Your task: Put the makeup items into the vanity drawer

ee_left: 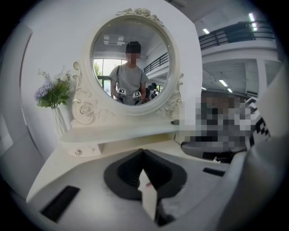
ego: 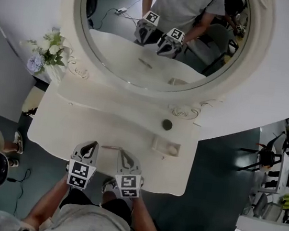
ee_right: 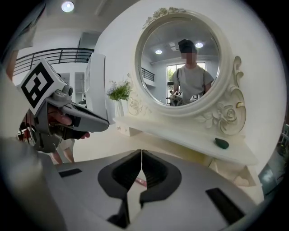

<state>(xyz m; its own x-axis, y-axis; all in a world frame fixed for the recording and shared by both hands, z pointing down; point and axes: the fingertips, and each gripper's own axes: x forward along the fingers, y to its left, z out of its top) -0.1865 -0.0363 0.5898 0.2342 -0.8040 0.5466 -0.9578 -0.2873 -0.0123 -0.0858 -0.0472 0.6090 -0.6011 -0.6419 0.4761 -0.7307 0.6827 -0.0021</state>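
Observation:
A thin pink makeup stick (ego: 111, 147) lies on the white vanity table (ego: 63, 128) near its front edge. It shows as a pink sliver behind the jaws in the left gripper view (ee_left: 148, 184) and in the right gripper view (ee_right: 141, 181). My left gripper (ego: 95, 144) (ee_left: 143, 151) hovers just left of it, jaws shut and empty. Just right of the stick is my right gripper (ego: 122, 151) (ee_right: 142, 151), also shut with nothing held. A small dark round item (ego: 167, 124) (ee_right: 221, 143) sits on the raised shelf. A little drawer (ego: 166, 146) stands pulled out below the shelf on the right.
The oval mirror (ego: 159, 82) rises behind the shelf and reflects the person and both grippers. A vase of flowers (ego: 49, 55) (ee_left: 54, 97) stands at the shelf's left end. Under that end is a shut small drawer with a knob (ee_left: 79, 152). My left gripper (ee_right: 67, 113) shows in the right gripper view.

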